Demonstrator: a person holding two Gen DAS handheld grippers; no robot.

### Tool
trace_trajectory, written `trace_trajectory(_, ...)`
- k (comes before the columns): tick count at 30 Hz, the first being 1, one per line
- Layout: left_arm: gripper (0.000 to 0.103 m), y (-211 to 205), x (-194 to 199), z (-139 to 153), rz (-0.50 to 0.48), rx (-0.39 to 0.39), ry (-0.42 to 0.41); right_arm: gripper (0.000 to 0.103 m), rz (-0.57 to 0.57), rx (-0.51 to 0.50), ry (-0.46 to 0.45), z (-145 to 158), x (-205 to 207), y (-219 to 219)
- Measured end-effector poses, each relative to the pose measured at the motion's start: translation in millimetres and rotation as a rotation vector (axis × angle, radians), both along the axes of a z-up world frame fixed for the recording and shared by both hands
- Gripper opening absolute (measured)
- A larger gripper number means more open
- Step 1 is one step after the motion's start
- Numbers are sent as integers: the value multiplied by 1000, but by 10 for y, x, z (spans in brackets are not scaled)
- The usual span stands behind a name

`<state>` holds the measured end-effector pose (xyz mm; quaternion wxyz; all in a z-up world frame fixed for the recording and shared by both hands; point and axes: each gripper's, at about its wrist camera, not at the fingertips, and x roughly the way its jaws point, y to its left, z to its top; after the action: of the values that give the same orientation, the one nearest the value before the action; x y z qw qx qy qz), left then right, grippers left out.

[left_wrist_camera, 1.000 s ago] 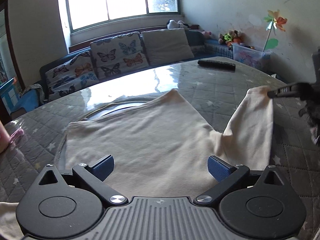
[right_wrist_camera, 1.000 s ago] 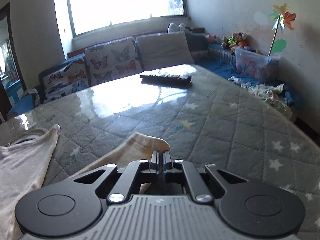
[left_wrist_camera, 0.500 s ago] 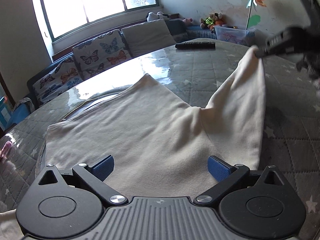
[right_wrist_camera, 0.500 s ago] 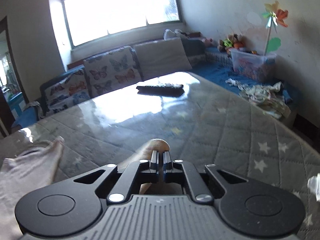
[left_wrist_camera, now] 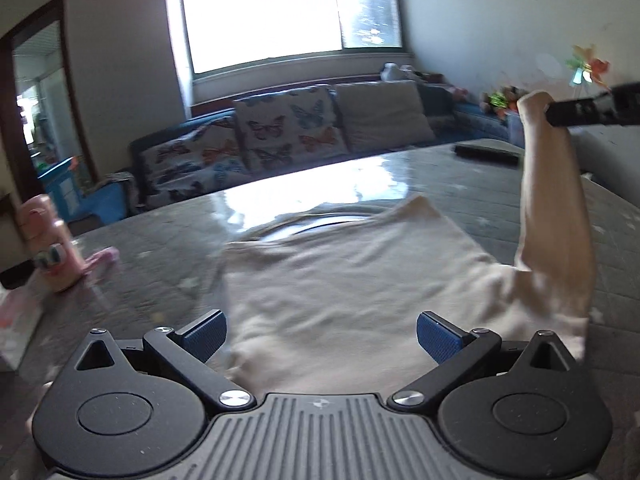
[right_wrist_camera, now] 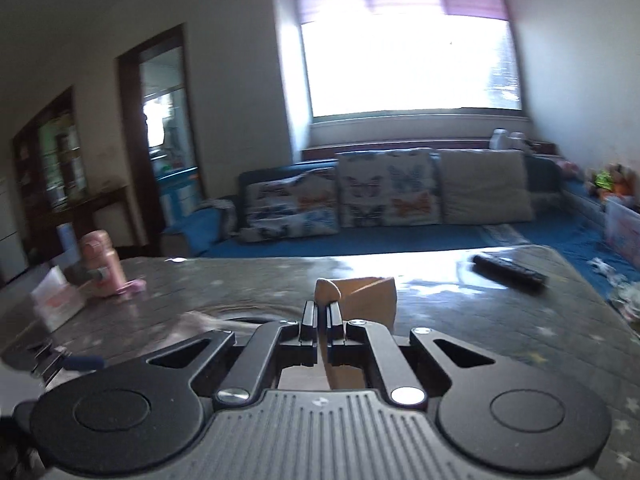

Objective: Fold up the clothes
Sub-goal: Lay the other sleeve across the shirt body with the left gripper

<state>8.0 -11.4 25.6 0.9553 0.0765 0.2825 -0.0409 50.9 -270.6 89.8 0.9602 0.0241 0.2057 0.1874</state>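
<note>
A cream garment (left_wrist_camera: 352, 284) lies spread on the grey quilted table (left_wrist_camera: 168, 240). My left gripper (left_wrist_camera: 322, 330) hovers open over its near edge, blue pads (left_wrist_camera: 438, 338) wide apart with nothing between them. One end of the garment is lifted high at the right, where my right gripper (left_wrist_camera: 554, 114) is shut on it. In the right wrist view the right gripper (right_wrist_camera: 321, 308) pinches that cream garment end (right_wrist_camera: 362, 296), which pokes up past the fingers.
A pink bottle (left_wrist_camera: 50, 248) and a pink item stand at the table's left. A black remote (right_wrist_camera: 508, 270) lies at the far right of the table. A sofa with butterfly cushions (right_wrist_camera: 380, 196) runs under the window; toys sit at the right wall.
My right gripper has lifted the garment's end from the table high into the air and swung left. My left gripper has shifted and turned left, staying open over the near edge.
</note>
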Motion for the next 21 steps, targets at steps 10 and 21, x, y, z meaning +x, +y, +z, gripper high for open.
trace_trajectory(10,103,639,-249,-19,173,-32,-11,3,317,-102,107,-328,-104,1165)
trace_trajectory(21,99,416,-259,-93,88,-39,9,19,462,-136,203,-518,-374,1179)
